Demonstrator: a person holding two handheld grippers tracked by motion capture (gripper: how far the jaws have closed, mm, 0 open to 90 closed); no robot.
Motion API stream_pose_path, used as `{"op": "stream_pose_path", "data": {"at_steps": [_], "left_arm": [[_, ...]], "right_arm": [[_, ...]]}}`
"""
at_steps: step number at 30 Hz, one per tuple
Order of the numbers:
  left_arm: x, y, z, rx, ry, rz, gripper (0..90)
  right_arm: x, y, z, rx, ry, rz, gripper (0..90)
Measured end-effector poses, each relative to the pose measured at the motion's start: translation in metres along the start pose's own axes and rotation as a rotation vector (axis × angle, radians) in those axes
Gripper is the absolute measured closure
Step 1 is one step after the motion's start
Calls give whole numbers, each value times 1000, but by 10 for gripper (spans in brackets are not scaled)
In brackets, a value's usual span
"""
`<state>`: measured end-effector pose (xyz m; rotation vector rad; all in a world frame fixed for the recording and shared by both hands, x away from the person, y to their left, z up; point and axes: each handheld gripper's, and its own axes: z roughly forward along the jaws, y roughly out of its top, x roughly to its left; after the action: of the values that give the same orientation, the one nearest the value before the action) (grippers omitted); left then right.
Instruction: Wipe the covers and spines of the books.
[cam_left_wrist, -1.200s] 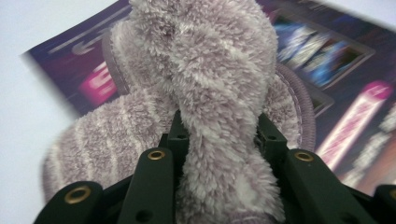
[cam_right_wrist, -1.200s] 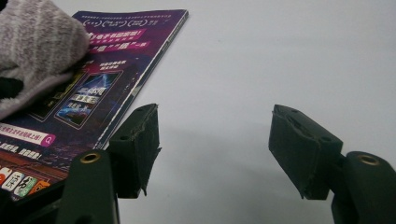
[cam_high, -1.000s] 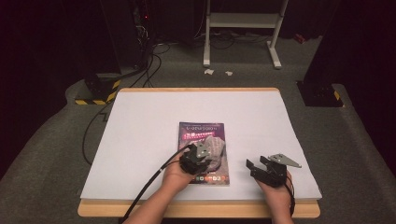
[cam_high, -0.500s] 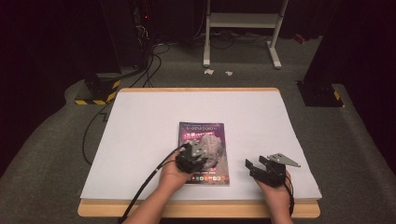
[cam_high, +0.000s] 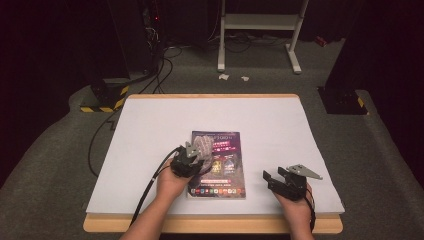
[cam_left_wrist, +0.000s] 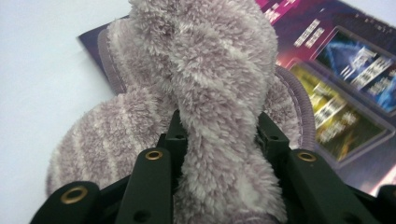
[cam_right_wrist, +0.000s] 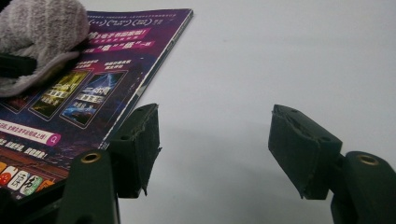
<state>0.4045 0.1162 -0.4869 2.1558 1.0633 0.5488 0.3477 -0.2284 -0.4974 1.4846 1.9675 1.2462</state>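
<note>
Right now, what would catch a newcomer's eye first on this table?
The fluffy lilac striped cloth, bunched up and pinched in the left gripper, lying on a glossy purple magazine at the white table's near middle. To its right, the right gripper rests with fingers apart, holding nothing.

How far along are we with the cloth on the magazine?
Done: the left gripper is shut on the fuzzy cloth, bunched between its jaws. In hand: the cloth rests on the magazine cover, apparently wiping it. Left: probably the cover's lower part. The right gripper is open, beside the magazine.
</note>
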Motion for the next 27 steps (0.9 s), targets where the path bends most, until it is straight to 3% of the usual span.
{"op": "stream_pose_path", "data": {"at_steps": [5,7,8,9,10,11,12,15,17,18,20,21,27], "left_arm": [[-18,15,14,1,-25,16,650],[-29,24,22,-5,-45,23,650],[-42,34,30,-7,-61,37,650],[-42,34,30,-7,-61,37,650],[-54,42,37,-8,-78,55,650],[-54,42,37,-8,-78,55,650],[-63,48,42,-11,-87,68,650],[-65,50,45,-13,-86,71,649],[-60,48,44,-15,-88,62,650],[-51,44,40,-12,-69,49,650],[-44,41,38,-8,-56,42,650],[-29,34,32,-4,-29,21,650],[20,13,12,17,60,-31,650]], "right_arm": [[-1,0,1,2,5,-3,337],[0,1,1,2,11,-3,337],[0,1,1,1,12,-3,337],[0,1,1,1,12,-3,337],[0,0,2,2,12,-9,337],[0,0,2,2,12,-9,337],[0,0,2,4,14,-7,337],[0,0,2,5,17,-8,337],[0,0,2,5,18,-7,337],[0,0,2,4,19,-5,337],[-1,0,2,5,18,-3,338],[-1,0,3,6,18,-3,338],[3,1,2,1,15,-10,338]]}}
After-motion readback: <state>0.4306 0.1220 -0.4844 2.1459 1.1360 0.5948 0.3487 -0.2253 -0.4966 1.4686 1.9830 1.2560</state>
